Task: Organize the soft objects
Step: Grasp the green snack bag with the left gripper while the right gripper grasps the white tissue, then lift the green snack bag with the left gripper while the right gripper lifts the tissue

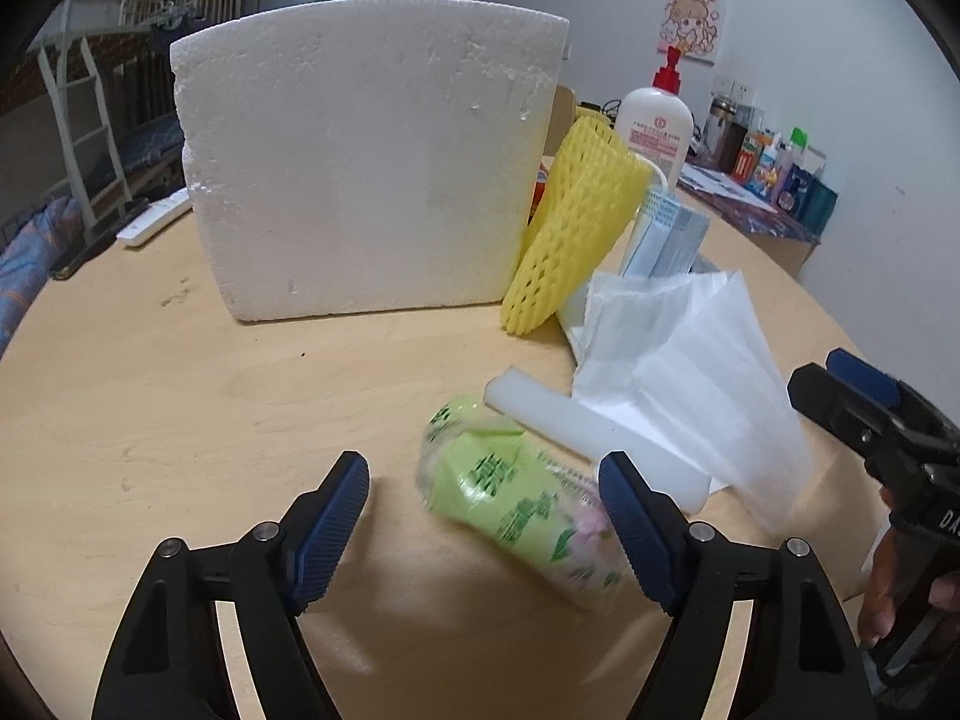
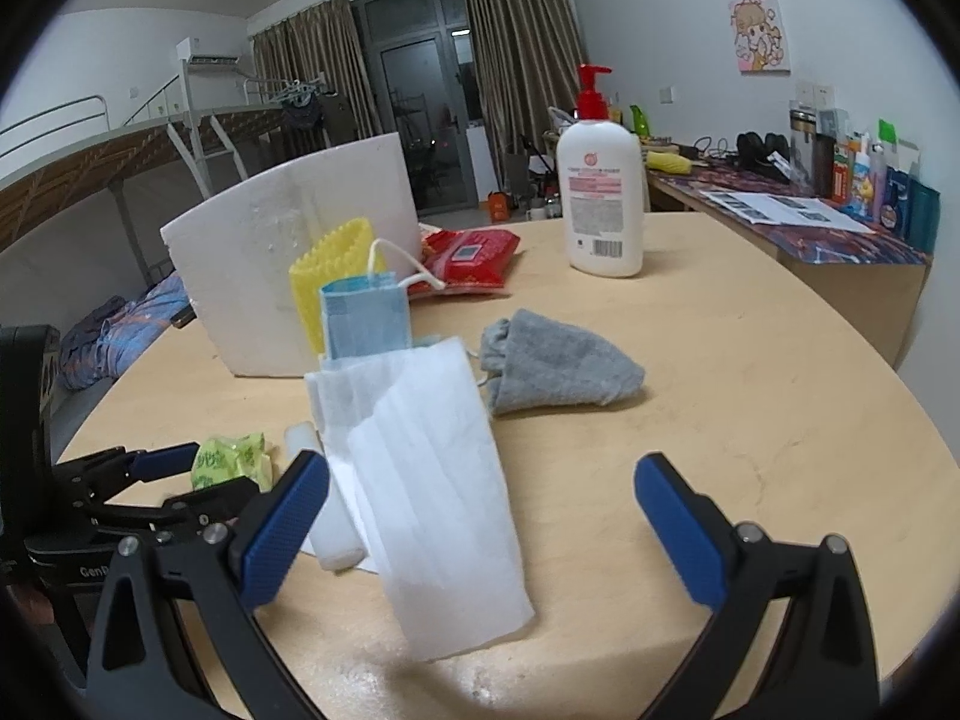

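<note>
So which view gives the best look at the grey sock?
The right wrist view: the grey sock lies in full sight on the table, beyond the white mask. The left wrist view does not show it at all.

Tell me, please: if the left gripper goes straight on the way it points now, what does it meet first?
Most likely the green tissue pack, lying between the open fingers of the left gripper, nearer its right one. Depth is unclear.

left claw (image 1: 483,531): black arms | ribbed blue pads (image 1: 333,531) | silver screws | white lettering
</note>
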A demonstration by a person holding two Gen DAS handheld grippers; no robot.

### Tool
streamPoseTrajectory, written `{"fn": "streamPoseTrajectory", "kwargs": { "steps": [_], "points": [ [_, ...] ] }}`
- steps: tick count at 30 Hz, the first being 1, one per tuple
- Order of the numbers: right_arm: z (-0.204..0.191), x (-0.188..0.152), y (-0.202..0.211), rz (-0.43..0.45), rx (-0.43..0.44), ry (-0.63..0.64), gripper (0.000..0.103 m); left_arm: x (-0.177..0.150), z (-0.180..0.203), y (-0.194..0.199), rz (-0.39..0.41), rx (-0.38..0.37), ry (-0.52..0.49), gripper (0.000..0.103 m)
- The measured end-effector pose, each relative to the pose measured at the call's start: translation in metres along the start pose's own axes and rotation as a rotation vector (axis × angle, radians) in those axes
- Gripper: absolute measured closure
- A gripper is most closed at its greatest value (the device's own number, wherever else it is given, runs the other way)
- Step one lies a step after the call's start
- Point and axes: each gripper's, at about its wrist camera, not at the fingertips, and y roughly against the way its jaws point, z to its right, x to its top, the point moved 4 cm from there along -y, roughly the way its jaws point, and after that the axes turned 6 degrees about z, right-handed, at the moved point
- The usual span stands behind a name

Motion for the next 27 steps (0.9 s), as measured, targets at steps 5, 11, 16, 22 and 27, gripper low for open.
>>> {"fn": "streamPoseTrajectory", "kwargs": {
  "steps": [5, 11, 16, 22, 27],
  "points": [
    [0.001, 0.003, -0.001, 0.007, -0.003, 0.004, 0.0, 0.001, 0.002, -0.003, 0.001, 0.002, 0.013, 0.029],
    [0.003, 0.005, -0.005, -0.008, -0.02, 0.027, 0.0, -0.005, -0.003, -0.004, -0.038, -0.007, 0.034, 0.05],
    [0.0, 0.006, -0.011, -0.018, -0.025, 0.056, 0.0, -0.009, -0.002, 0.0, -0.055, -0.038, 0.04, 0.057],
    [-0.009, 0.005, -0.023, -0.057, 0.011, 0.081, 0.021, -0.012, -0.001, 0.003, -0.064, -0.064, 0.027, 0.066],
    [-0.012, 0.003, -0.033, -0.101, 0.022, 0.085, 0.038, -0.012, -0.002, 0.008, -0.057, -0.097, 0.03, 0.075]
  ]
}}
